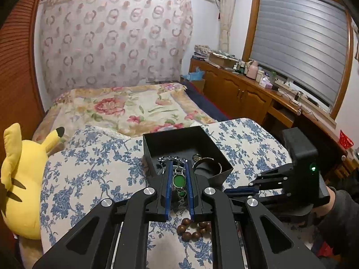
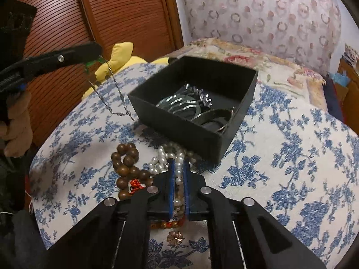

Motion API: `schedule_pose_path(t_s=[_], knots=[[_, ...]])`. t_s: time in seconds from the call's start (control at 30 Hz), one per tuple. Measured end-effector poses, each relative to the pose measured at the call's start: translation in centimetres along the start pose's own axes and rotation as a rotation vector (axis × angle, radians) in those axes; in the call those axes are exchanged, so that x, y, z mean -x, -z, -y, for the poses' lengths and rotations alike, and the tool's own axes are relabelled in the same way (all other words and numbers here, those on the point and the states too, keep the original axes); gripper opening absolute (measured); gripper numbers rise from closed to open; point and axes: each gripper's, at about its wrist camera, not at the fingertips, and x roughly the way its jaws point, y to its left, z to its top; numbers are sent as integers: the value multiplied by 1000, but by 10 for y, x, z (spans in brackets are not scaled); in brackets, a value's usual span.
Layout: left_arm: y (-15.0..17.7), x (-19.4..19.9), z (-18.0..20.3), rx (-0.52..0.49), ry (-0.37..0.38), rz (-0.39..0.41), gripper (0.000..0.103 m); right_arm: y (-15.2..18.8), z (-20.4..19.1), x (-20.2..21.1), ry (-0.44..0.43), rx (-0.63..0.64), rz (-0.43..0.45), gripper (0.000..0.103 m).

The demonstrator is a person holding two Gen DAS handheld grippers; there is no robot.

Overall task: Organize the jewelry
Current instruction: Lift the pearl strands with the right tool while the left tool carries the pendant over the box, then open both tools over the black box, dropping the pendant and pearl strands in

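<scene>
Left tongs (image 1: 179, 179) clench a green-stoned silver chain (image 1: 179, 180); right tongs (image 2: 178, 168) clamp glossy round pearls (image 2: 177, 157) beside the black box (image 2: 224, 143).

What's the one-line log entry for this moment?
left gripper: shut on green-stone necklace, lifted | right gripper: shut on pearl necklace | black box: open

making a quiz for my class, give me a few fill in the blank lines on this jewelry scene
1. The left gripper holds a necklace with ____ stones.
2. The right gripper closes on the ____ strand.
3. The wooden beads lie ____ the black box.
4. The plush toy is ____.

Missing words: green; pearl; outside; yellow
</scene>
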Motion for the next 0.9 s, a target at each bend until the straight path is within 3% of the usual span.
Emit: schedule_pose_path(t_s=[0.23, 0.53, 0.9], knots=[[-12, 0, 2, -1, 3, 22, 10, -26, -10, 51, 41, 41, 145, 8], [-36, -3, 6, -7, 13, 52, 10, -84, -23, 120, 93, 123, 353, 8], [-44, -37, -1, 22, 36, 16, 10, -138, -13, 147, 115, 163, 472, 8]])
